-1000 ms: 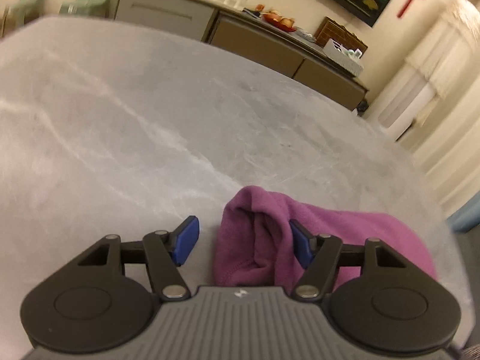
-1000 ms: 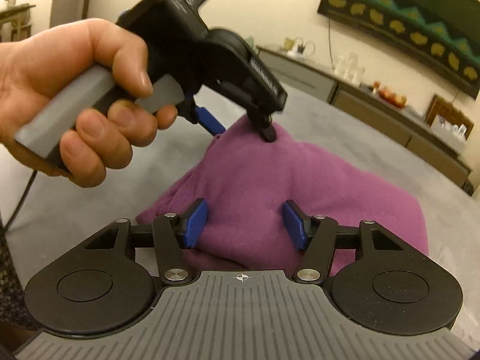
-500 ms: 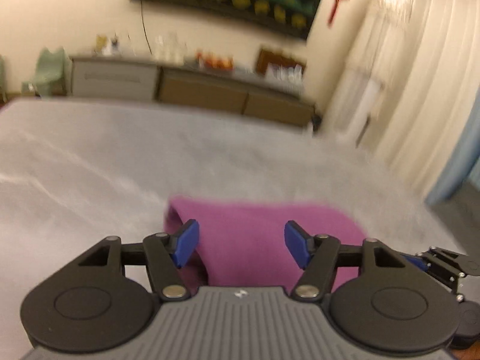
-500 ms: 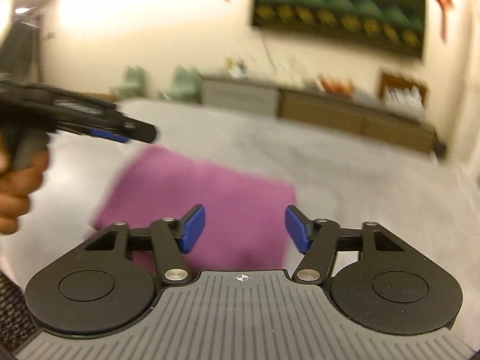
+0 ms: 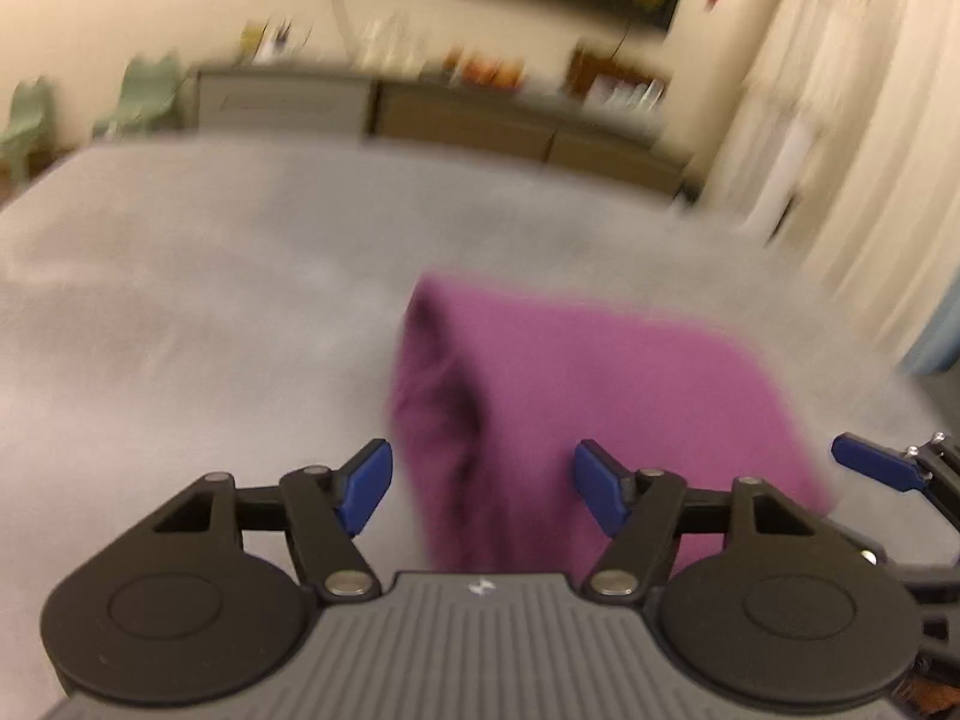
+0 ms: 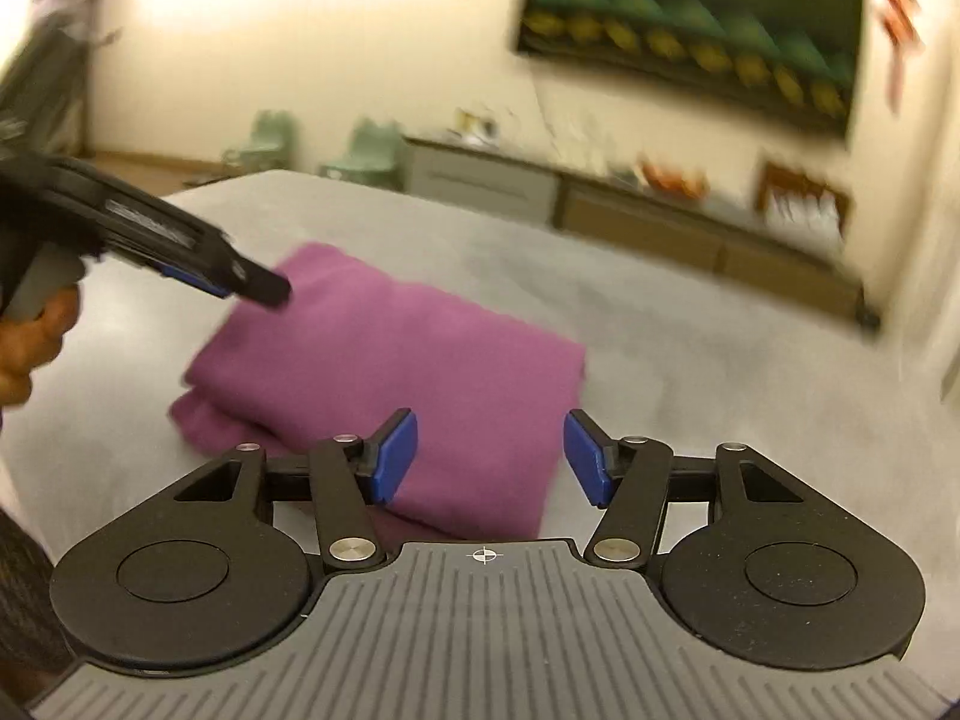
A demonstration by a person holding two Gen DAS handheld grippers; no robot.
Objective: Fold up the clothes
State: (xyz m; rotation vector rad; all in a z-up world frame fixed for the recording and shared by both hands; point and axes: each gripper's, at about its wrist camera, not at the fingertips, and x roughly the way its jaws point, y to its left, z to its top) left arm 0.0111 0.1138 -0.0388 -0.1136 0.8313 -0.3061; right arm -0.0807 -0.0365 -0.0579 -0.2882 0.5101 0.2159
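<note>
A purple fleece garment (image 5: 600, 396) lies folded into a rough rectangle on the grey marbled table (image 5: 210, 300); it also shows in the right wrist view (image 6: 390, 372). My left gripper (image 5: 483, 492) is open and empty, held above the garment's near left edge. My right gripper (image 6: 489, 459) is open and empty, above the garment's near right corner. The left gripper's body also shows in the right wrist view (image 6: 180, 246), over the garment's far left side. The right gripper's fingertip (image 5: 870, 468) shows at the right edge of the left wrist view. Both views are blurred.
A long low sideboard (image 6: 630, 216) with small items on top stands along the far wall. Green chairs (image 6: 372, 144) stand past the table's far left edge. Pale curtains (image 5: 840, 120) hang at the right. Bare table (image 6: 720, 372) surrounds the garment.
Both grippers have pulled back and lifted off the garment, which now lies flatter in a folded rectangle. The left gripper no longer presses into the cloth. Both stay open.
</note>
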